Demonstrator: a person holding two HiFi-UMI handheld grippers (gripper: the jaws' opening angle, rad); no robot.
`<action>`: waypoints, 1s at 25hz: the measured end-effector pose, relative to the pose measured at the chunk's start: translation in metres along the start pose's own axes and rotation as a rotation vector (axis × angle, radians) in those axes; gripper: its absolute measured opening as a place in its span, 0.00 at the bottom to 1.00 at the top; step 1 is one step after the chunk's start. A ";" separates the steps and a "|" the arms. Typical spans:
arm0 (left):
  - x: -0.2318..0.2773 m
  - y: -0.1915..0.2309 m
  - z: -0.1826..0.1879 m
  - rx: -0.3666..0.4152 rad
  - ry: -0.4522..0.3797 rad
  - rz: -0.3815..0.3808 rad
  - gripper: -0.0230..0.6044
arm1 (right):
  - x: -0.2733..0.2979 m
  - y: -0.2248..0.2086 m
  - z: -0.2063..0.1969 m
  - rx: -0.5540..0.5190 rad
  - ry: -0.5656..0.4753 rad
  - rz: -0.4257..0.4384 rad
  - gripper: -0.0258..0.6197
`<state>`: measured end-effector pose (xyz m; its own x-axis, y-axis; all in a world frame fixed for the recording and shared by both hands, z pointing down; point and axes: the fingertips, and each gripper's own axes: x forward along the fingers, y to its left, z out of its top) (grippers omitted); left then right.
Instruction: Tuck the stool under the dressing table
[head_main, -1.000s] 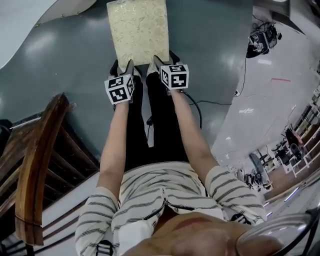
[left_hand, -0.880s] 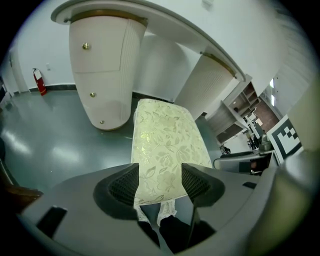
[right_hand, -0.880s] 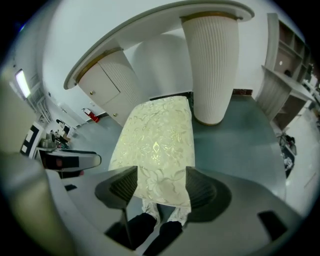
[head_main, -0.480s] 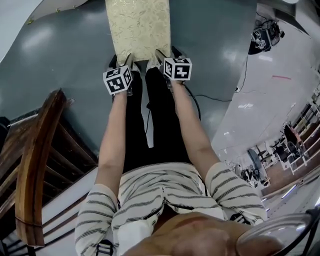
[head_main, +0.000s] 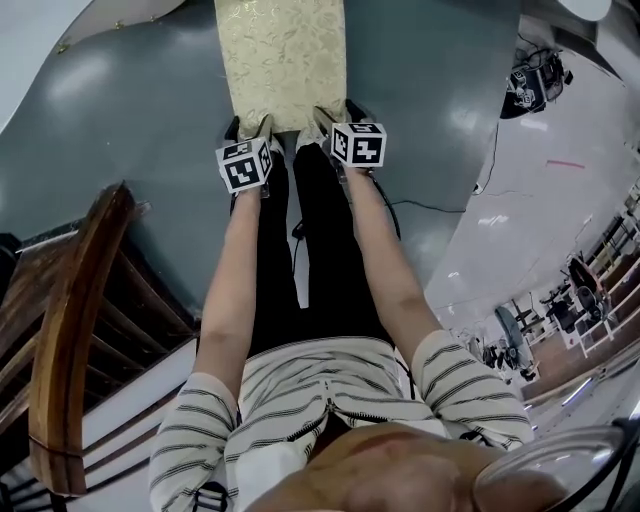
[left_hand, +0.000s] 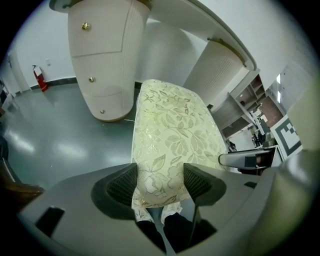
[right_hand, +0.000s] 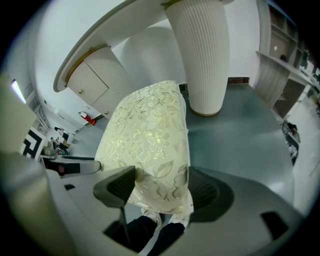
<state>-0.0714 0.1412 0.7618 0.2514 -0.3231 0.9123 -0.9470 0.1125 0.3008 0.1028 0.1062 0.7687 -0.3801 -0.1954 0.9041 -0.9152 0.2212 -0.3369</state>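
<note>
No words, numbers or brand marks can be read anywhere. The left marker cube (head_main: 245, 164) and right marker cube (head_main: 358, 144) carry only black-and-white square patterns.

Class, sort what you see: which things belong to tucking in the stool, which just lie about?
Job: stool, dressing table, left gripper and right gripper (jaws just opening, stool between them).
Lying about: wooden chair, floor cable, fire extinguisher.
</note>
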 end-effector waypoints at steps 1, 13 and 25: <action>0.001 0.001 0.001 0.001 -0.009 0.002 0.48 | 0.001 0.001 0.001 -0.003 -0.010 0.003 0.54; 0.002 -0.003 0.001 0.046 -0.064 0.019 0.46 | 0.002 -0.001 0.001 -0.017 -0.047 -0.021 0.53; 0.002 -0.001 0.017 0.043 -0.109 0.038 0.41 | 0.005 0.000 0.018 -0.017 -0.070 -0.049 0.52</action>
<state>-0.0737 0.1247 0.7585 0.1943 -0.4196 0.8867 -0.9638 0.0865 0.2522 0.0989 0.0884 0.7686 -0.3439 -0.2723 0.8986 -0.9307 0.2254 -0.2879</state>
